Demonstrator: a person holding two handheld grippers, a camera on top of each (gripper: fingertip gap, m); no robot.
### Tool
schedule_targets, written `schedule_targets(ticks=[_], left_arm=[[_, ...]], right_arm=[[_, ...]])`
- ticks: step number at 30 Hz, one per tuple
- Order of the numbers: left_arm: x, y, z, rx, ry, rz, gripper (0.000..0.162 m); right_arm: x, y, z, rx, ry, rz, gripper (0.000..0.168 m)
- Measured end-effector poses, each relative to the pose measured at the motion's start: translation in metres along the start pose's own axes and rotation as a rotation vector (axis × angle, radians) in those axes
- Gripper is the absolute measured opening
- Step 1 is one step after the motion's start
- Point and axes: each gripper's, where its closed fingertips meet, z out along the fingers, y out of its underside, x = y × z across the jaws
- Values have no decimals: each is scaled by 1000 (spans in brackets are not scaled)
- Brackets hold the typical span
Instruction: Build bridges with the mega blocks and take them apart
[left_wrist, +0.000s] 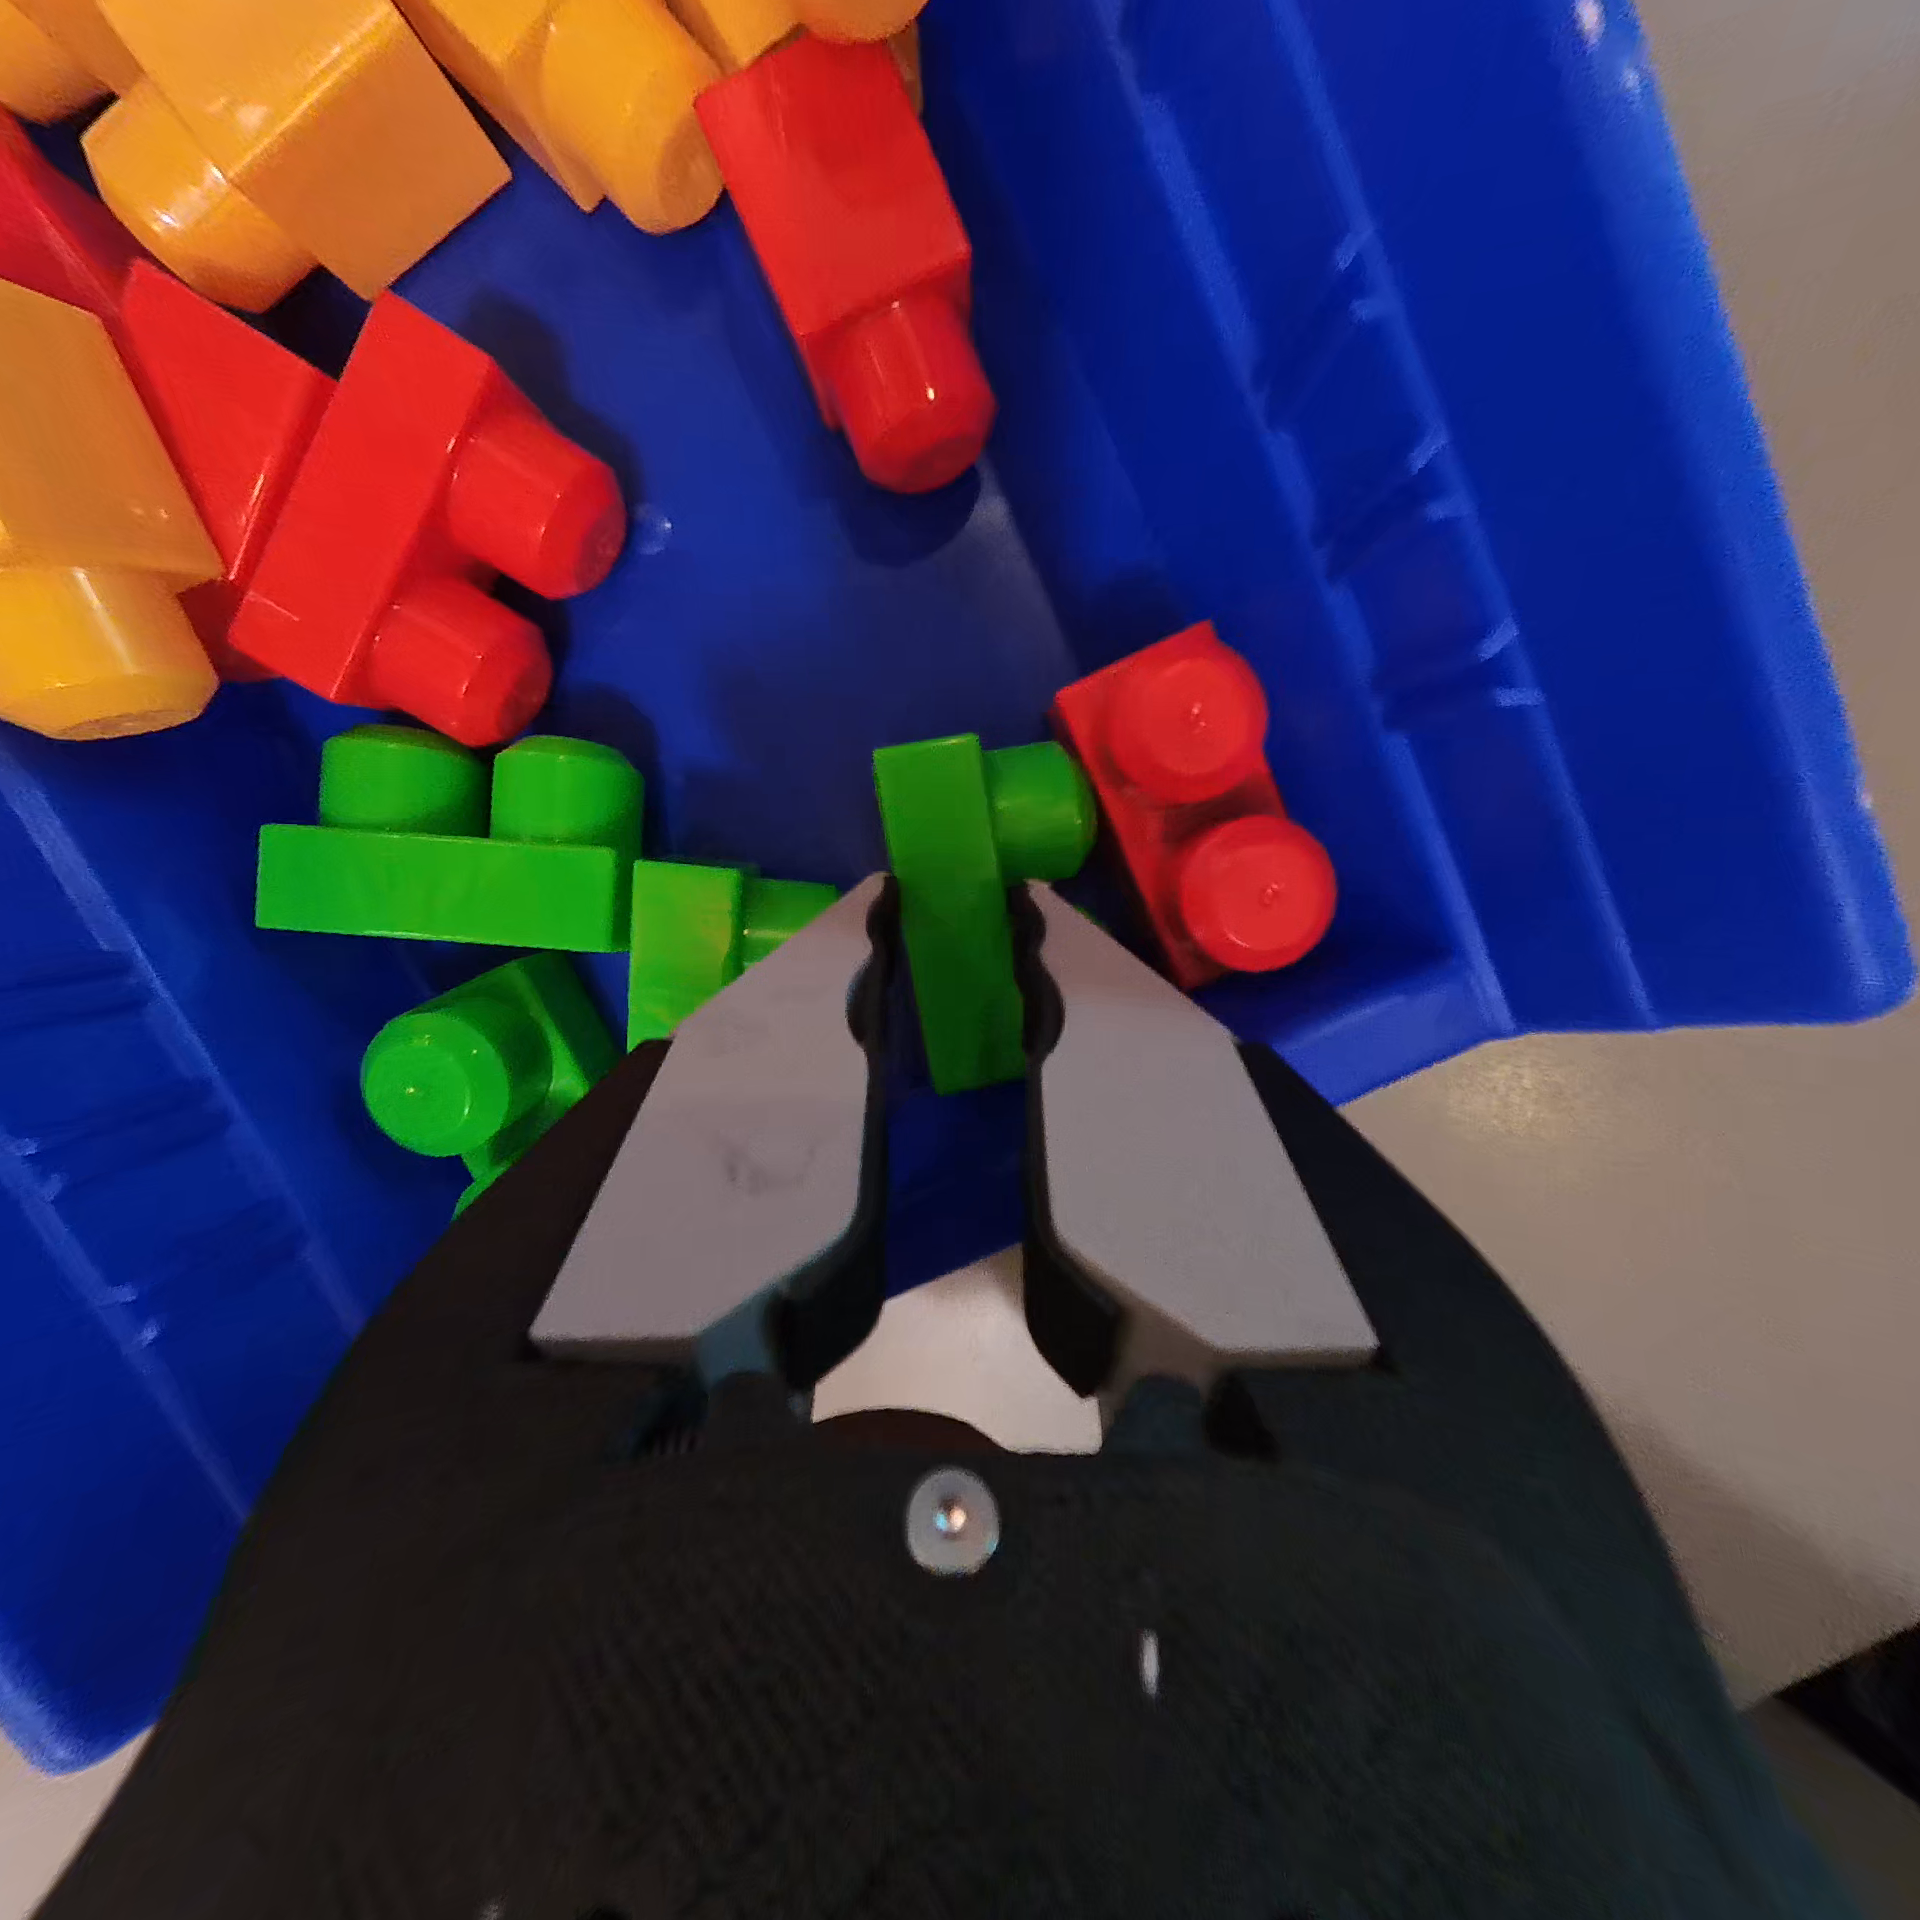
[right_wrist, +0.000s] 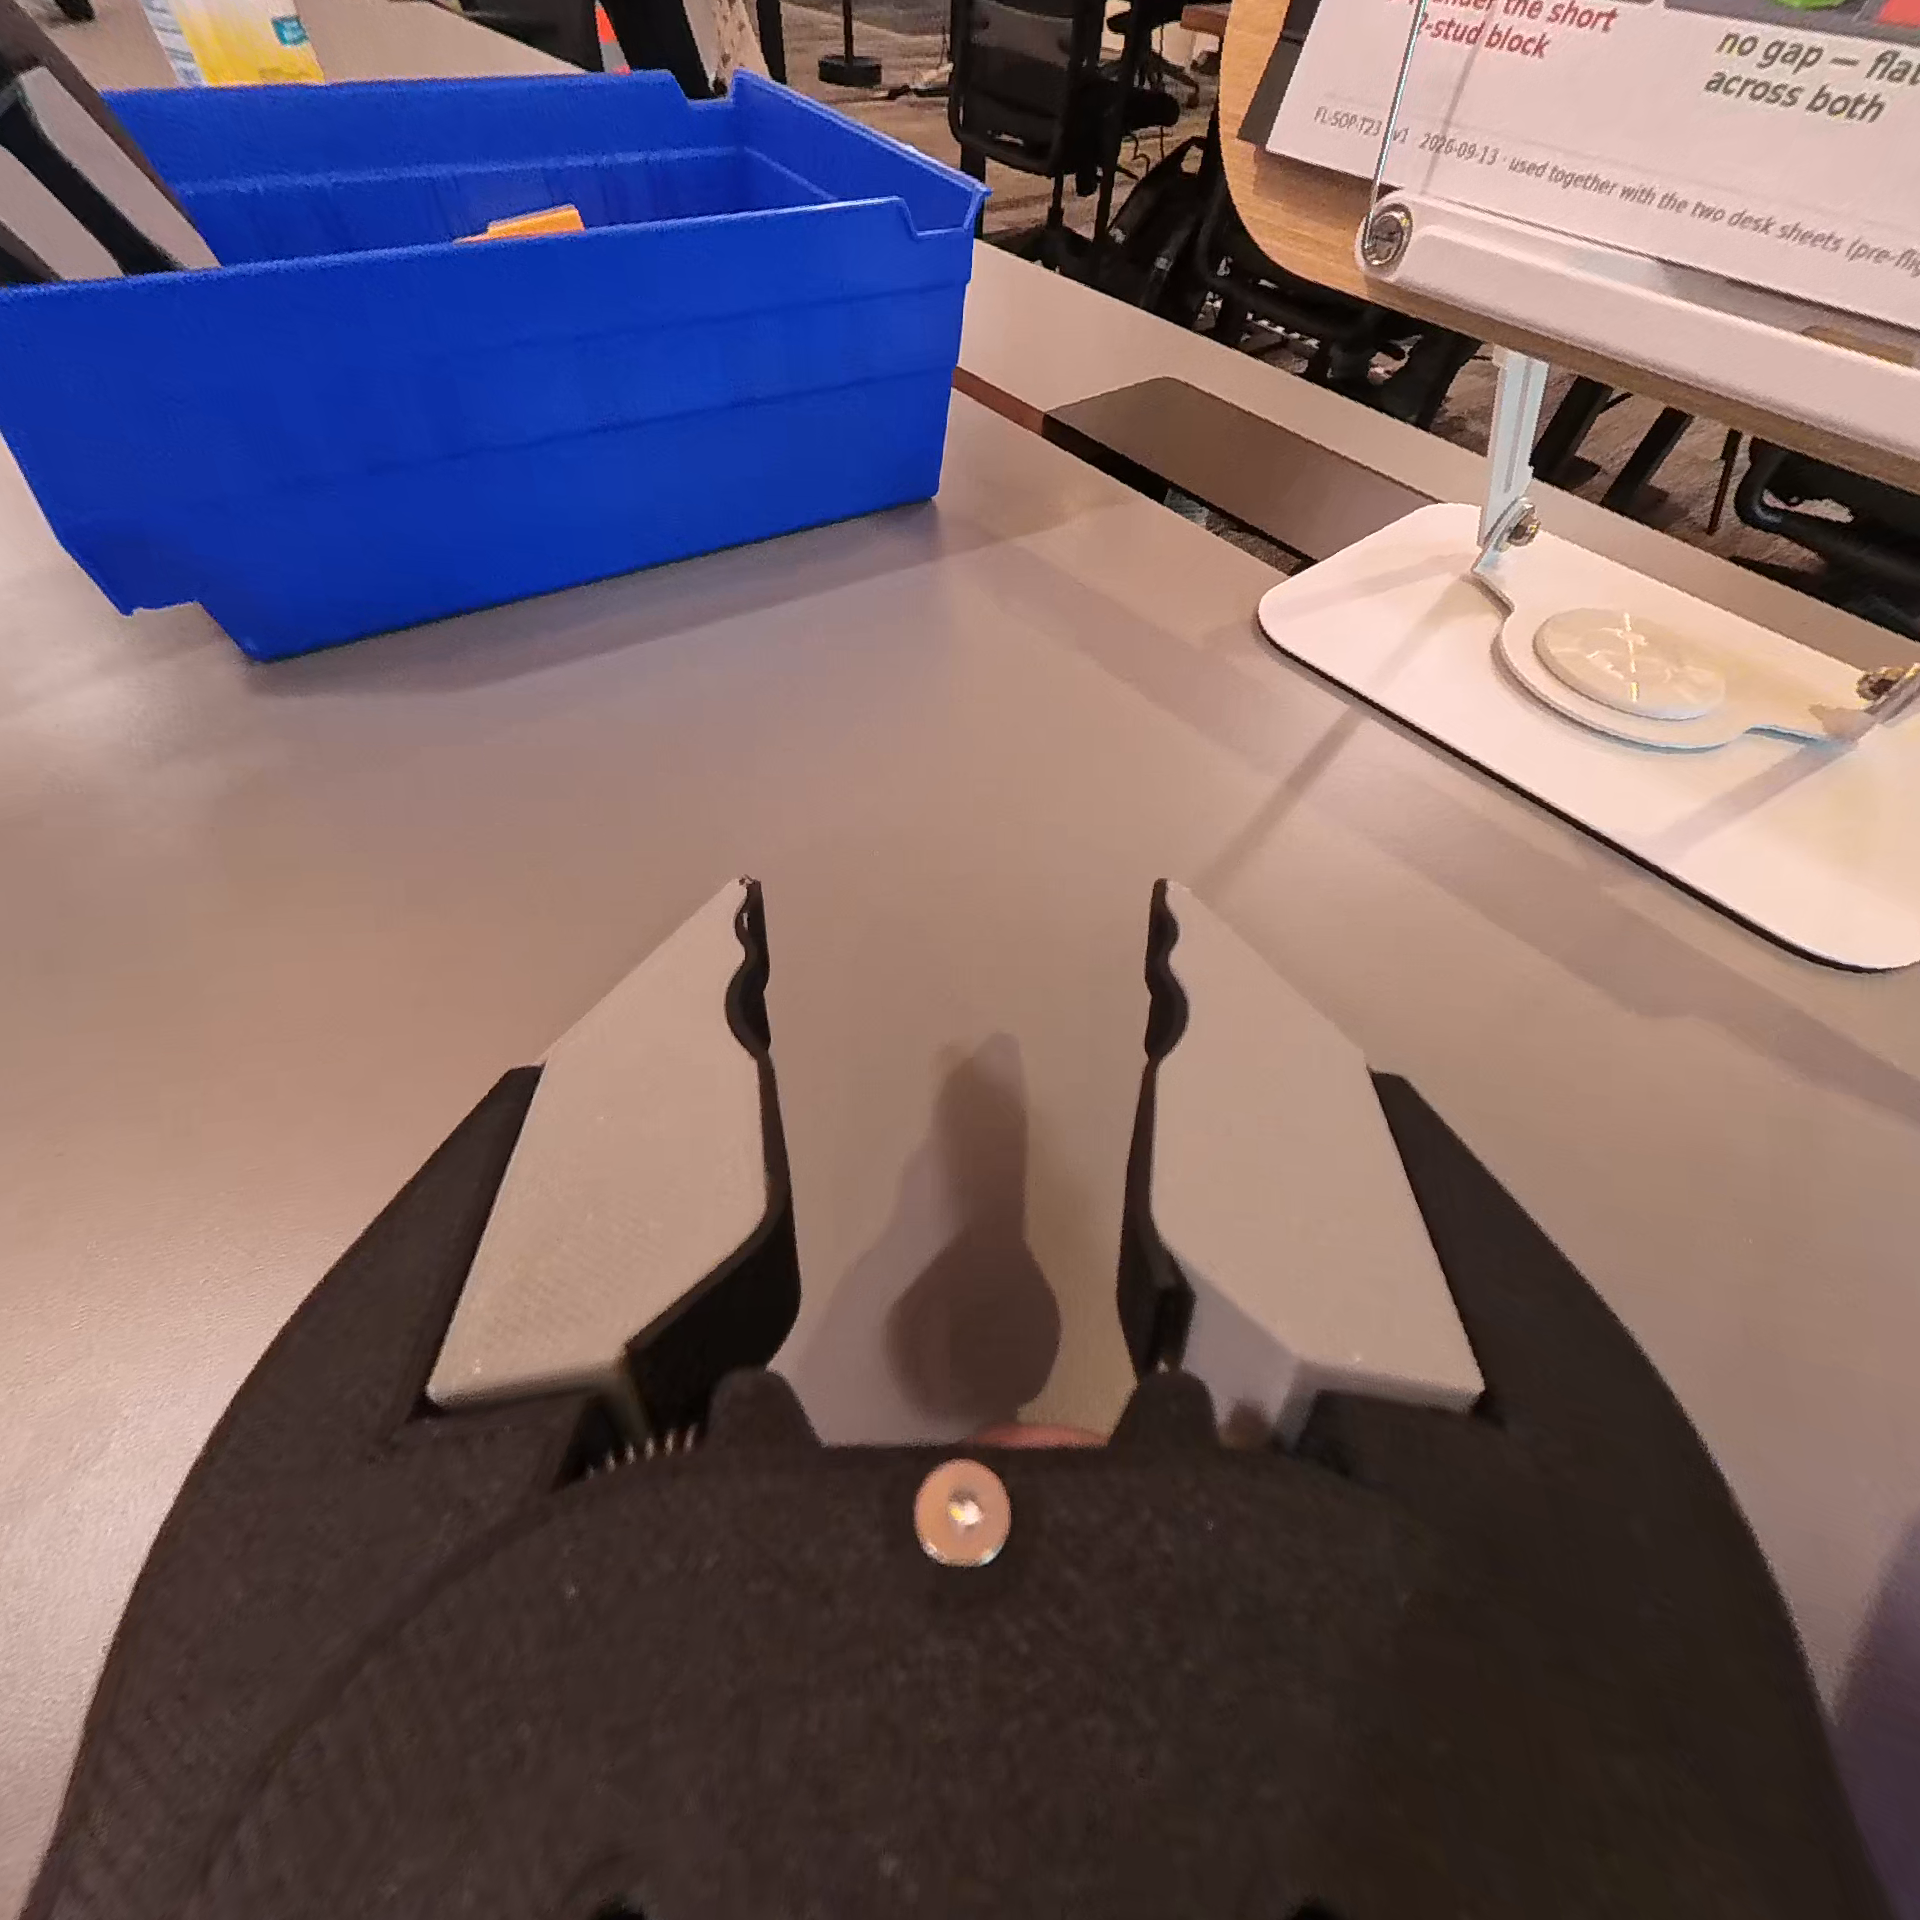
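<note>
Grey worktop (right_wrist: 727, 790) carries your blue plastic bin (left_wrist: 1351, 436) of blocks. Your left gripper (left_wrist: 954, 914) has its jaws pinching a flat green plastic block (left_wrist: 951, 904) inside the bin; lift it straight up, clear of the red two-stud block (left_wrist: 1205, 800) touching it. Your right gripper (right_wrist: 956, 904) waits over bare worktop, jaws spread.

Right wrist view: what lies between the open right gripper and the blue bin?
Nothing: only bare grey table separates the right gripper from the blue bin, shown in the right wrist view.

Black textured gripper (right_wrist: 956, 904) bodies, grey wedge fingers (right_wrist: 623, 1174), central silver screw (right_wrist: 961, 1512).
</note>
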Motion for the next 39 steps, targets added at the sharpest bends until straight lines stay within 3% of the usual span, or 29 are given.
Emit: schedule_targets(ticks=[9,16,19,22,27,30,35,39], left_arm=[[-9,-3,-7,56,-33,-11,18],[-12,-69,-89,572,30,-165,18],[21,-103,-124,799,135,-141,18],[68,-129,-134,911,260,-106,18],[139,-165,-123,1022,494,-161,18],[186,-173,-101,972,659,-110,18],[213,-177,-71,931,810,-148,18],[221,-175,-66,901,946,-202,18]], right_arm=[[-4,-1,-1,9,-6,-20,70],[-16,-6,-1,28,-60,-25,71],[-27,-11,-2,48,-99,-24,71],[-40,-17,-4,67,-137,-27,71],[-51,-42,-21,168,-130,-50,72],[-56,-61,-36,256,-143,-64,72],[-51,-68,-48,298,-148,-127,76],[-56,-65,-50,296,-137,-305,84]])
